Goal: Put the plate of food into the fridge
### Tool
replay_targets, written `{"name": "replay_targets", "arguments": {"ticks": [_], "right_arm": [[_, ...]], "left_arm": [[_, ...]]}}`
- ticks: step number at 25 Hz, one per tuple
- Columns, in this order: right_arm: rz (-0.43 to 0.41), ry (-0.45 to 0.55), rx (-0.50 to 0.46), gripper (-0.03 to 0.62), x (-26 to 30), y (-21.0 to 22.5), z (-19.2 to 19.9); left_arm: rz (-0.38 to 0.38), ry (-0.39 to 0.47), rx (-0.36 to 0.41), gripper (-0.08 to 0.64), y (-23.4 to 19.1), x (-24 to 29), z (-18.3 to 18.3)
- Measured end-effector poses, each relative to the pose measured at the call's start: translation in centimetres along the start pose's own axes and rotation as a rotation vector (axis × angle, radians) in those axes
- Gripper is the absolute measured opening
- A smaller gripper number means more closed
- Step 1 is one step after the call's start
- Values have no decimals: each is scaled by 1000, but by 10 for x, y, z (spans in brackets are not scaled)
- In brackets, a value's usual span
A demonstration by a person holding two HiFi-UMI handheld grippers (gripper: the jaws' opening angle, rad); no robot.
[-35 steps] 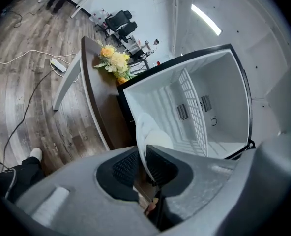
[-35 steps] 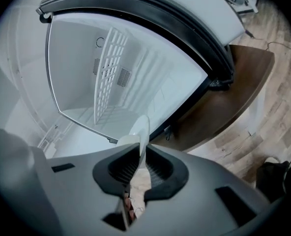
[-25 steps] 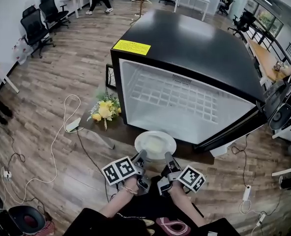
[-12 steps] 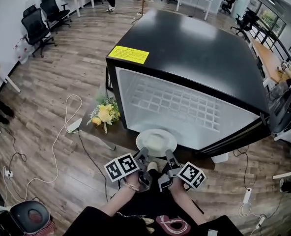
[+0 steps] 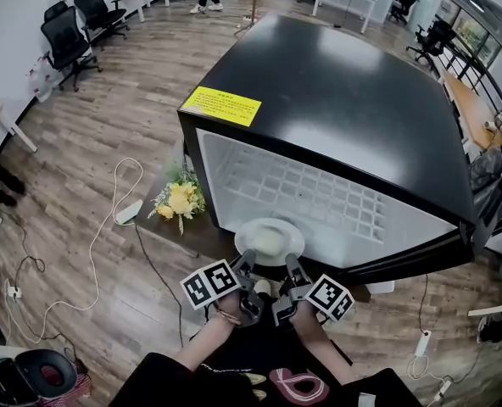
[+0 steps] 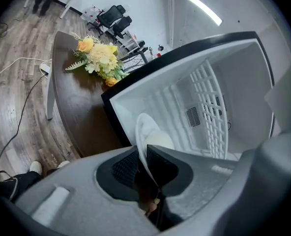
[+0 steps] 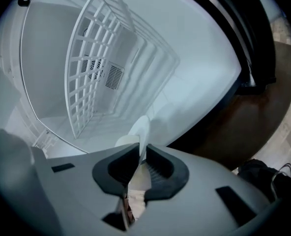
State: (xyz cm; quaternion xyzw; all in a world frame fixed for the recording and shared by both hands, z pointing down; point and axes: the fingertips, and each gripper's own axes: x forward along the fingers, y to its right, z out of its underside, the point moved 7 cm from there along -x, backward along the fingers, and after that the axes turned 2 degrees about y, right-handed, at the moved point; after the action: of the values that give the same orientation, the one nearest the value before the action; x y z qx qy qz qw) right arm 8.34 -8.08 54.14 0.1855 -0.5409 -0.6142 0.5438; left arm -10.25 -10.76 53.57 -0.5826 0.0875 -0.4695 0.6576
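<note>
Both the left claw (image 6: pixel 141 150) and right claw (image 7: pixel 142 150) clamp the plate (image 5: pixel 269 239) rim at the fridge (image 5: pixel 344 100).

Bright, even office light fills the room. A ceiling strip light (image 6: pixel 204 10) glares in the left gripper view; the fridge (image 5: pixel 344 91) shows soft sheen on its black top. Fisheye bending and dark corners ring both gripper views.

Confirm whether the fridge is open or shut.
Open: the fridge shows its white interior and wire shelf in every view, with the plate held at its mouth.
</note>
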Motion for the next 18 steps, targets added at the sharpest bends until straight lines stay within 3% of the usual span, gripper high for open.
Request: {"name": "replay_targets", "arguments": {"ticks": [18], "right_arm": [[45,0,-27,57,33,4,-15]], "left_arm": [[-48,27,25,57,0,30,-16]]}}
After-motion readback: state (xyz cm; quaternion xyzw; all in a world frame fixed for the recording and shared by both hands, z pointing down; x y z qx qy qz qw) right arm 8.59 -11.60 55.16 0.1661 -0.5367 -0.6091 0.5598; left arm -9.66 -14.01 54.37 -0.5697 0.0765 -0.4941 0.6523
